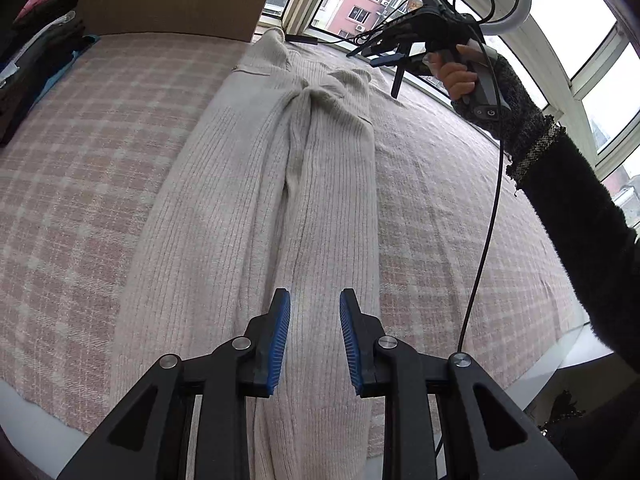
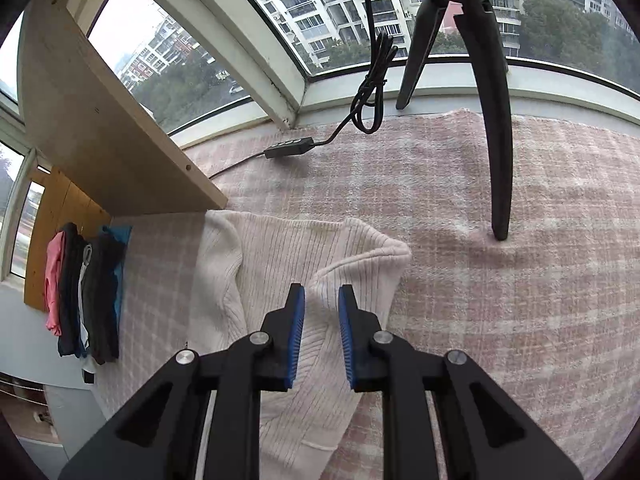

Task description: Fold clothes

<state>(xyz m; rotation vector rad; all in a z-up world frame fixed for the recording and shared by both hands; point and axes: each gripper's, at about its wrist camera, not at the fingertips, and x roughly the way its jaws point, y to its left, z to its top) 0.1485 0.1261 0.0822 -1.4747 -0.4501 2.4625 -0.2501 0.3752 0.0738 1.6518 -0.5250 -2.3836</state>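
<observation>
A cream ribbed knit garment point(image 1: 240, 200) lies lengthwise on a pink plaid blanket point(image 1: 80, 160), its sides folded in toward a middle seam. My left gripper point(image 1: 315, 294) hovers open over the garment's near part, and nothing sits between its blue pads. My right gripper point(image 2: 321, 288) is open above the garment's far end point(image 2: 280, 248), where a corner of knit curls up; its pads do not press on the fabric. In the left wrist view a hand point(image 1: 456, 76) in a dark sleeve holds that gripper high over the far end.
A black tripod leg point(image 2: 500, 140) stands on the blanket point(image 2: 520, 300) near the window. A cable with an inline box point(image 2: 288, 147) lies beside a wooden board point(image 2: 100, 120). Folded clothes point(image 2: 88, 292) are stacked at the left. A ring light point(image 1: 516, 0) hangs above.
</observation>
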